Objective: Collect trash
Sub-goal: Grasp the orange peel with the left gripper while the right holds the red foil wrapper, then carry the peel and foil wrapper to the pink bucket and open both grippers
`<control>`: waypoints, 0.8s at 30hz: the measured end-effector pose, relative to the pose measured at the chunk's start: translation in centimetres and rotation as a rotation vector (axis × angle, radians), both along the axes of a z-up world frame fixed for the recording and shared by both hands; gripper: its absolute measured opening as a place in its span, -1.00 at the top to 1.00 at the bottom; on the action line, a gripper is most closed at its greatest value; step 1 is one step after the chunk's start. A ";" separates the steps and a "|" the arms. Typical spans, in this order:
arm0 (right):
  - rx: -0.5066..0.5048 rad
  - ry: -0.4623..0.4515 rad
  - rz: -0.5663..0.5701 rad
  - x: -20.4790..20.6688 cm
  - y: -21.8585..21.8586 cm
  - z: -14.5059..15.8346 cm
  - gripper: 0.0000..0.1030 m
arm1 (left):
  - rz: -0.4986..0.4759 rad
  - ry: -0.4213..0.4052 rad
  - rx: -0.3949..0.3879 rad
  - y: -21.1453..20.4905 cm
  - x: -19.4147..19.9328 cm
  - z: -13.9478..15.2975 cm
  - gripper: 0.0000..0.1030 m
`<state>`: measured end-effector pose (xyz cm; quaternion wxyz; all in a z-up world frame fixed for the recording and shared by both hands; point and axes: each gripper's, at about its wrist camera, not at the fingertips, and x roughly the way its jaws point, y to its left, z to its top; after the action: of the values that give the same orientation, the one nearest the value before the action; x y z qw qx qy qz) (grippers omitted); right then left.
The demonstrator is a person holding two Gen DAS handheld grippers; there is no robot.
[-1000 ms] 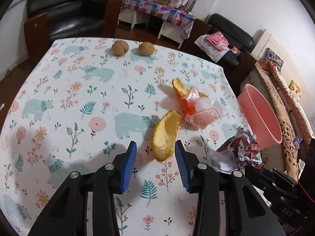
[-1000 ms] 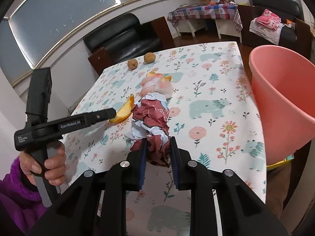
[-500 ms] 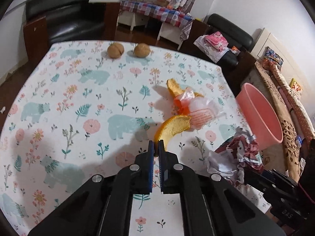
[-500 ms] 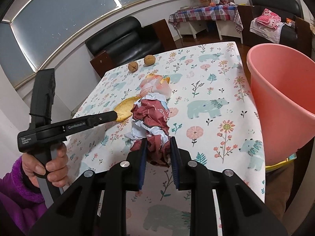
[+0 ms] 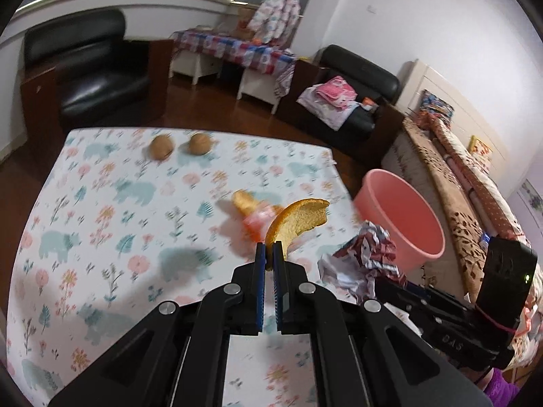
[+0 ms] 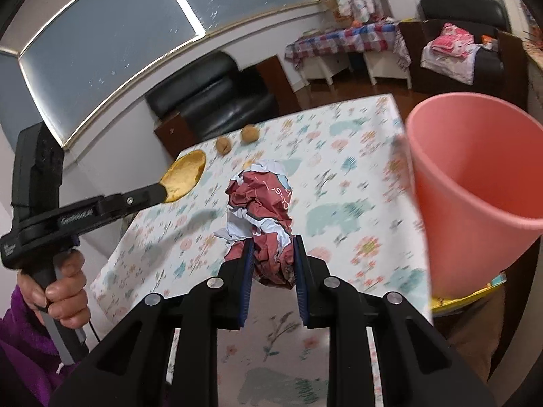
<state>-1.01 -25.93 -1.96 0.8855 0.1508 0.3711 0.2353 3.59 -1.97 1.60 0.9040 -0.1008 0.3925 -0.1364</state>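
Observation:
My left gripper (image 5: 268,249) is shut on a curved orange peel (image 5: 298,218) and holds it above the floral tablecloth (image 5: 112,210). The peel also shows in the right wrist view (image 6: 185,176). My right gripper (image 6: 271,251) is shut on a crumpled red and white wrapper (image 6: 263,203), also lifted; the wrapper shows in the left wrist view (image 5: 366,254). A pink bucket (image 6: 475,183) stands at the table's right edge, seen too in the left wrist view (image 5: 400,224). Another peel with an orange plastic bag (image 5: 253,208) lies on the table.
Two walnuts (image 5: 180,146) sit near the table's far edge. A black armchair (image 5: 91,64) stands beyond the table. A sofa with clothes (image 5: 342,101) and a low table with a checked cloth (image 5: 237,54) stand further back.
My left gripper closed on the orange peel and lifted it off the table. My right gripper rose with the wrapper, and the pink bucket now looms closer on its right.

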 end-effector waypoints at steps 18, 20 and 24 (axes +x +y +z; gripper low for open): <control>-0.092 -0.036 -0.438 2.7 -12.5 2.4 0.56 | -0.290 -0.042 -0.016 -16.7 6.5 2.3 0.93; -0.104 -0.026 -0.464 3.2 -13.3 1.9 0.56 | -0.307 -0.028 0.000 -18.8 7.2 1.6 0.93; -0.122 0.019 -0.498 4.5 -14.6 0.1 0.56 | -0.331 0.015 0.021 -21.5 8.6 -0.3 0.93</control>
<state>3.50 -40.50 -1.90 0.9202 0.1859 0.3443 -0.0144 12.20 -23.49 1.27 0.8672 -0.0263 0.4120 -0.2783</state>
